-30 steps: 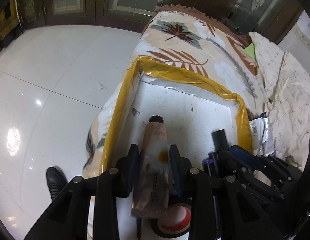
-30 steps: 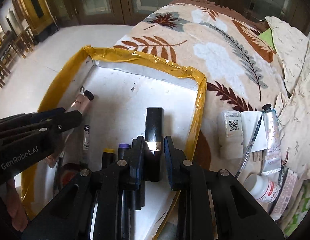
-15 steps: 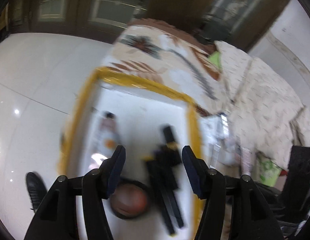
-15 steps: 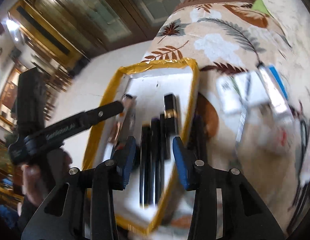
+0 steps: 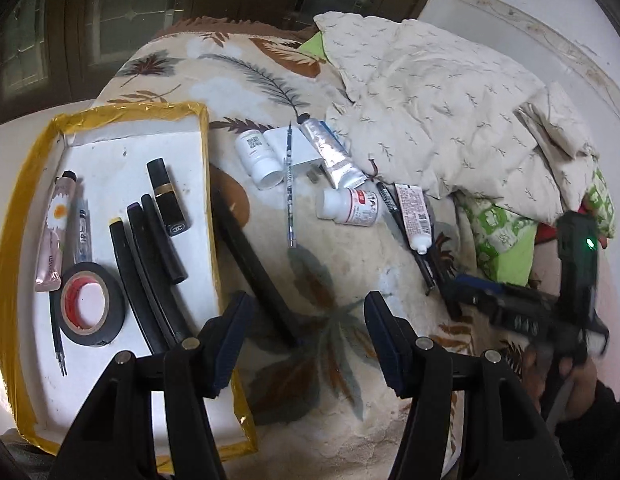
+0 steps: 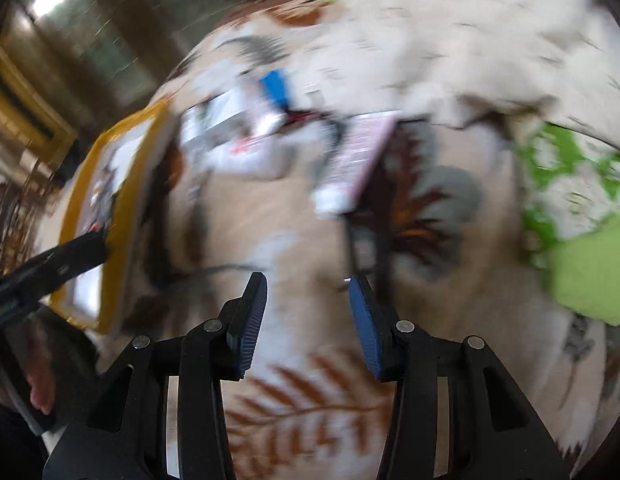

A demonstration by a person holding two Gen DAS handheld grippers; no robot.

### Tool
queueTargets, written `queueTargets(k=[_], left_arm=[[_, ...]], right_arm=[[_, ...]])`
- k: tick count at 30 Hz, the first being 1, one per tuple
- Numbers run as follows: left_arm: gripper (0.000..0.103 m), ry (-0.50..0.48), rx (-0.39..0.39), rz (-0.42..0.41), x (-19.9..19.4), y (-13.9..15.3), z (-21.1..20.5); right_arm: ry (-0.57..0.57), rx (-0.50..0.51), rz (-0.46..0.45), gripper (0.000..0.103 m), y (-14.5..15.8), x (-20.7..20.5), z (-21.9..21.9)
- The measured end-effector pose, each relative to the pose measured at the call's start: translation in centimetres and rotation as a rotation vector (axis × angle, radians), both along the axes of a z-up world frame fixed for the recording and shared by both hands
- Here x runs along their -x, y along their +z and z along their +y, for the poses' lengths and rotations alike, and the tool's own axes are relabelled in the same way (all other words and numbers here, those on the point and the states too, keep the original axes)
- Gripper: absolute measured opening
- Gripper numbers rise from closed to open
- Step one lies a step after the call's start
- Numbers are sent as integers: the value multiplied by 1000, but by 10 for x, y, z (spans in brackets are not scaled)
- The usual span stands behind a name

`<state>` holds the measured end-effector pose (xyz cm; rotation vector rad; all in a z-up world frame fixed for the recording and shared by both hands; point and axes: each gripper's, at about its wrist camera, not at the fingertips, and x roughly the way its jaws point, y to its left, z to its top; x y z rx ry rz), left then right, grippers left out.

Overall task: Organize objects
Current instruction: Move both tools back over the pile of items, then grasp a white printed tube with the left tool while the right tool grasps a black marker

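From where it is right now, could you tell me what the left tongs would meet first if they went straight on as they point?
Probably the bare leaf-print blanket: the left tongs are open and empty. The long black stick lies slightly left of that line, though depth is hard to judge.

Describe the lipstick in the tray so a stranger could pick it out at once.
Start at the white tray with the yellow-taped rim lying at the left of the leaf-patterned bedspread. Inside it, nearest the tray's right-hand wall, lies the lipstick, just beyond the row of long black pens. Unlike those thin pens, it is a short, thick, glossy black case with a gold band around its middle.
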<state>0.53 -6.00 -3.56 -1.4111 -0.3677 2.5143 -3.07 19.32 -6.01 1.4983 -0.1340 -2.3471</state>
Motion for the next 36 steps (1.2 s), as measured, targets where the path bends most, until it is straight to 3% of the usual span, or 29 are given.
queueTargets(k=[4,9,11,14,17,22,25,32,34,35,36], left_arm=[[59,-1,20,-61,5,-13,1],[59,-15,30,-55,4,-13,3],[59,-14,45,-43,3,-10,6],[59,-9,39,-53,7,-4,20],[59,-65,-3,-69,15,2,50],[59,-117,-4,-76,48,5,97],[59,-137,20,-98,74,-7,122],[59,-211,104,-111,112,-29,167],[57,-226,161,-143,118,-43,176],[51,-235,176,-159,120,-50,178],[35,-239,193,-170,120,-55,179]], right_arm=[[-43,36,-11,43,-4,18,17],[-37,58,-27,43,-15,33,24],[-29,27,-54,29,-24,38,22],[-22,12,-52,16,-27,38,18],[-1,-10,-48,16,-26,31,14],[48,-46,-43,16,-24,8,15],[20,-82,-26,16,-23,0,27],[-17,-17,-58,16,-27,-2,43],[-26,14,-74,16,-28,1,47],[-28,23,-80,16,-28,2,48],[-25,30,-85,16,-29,4,49]])
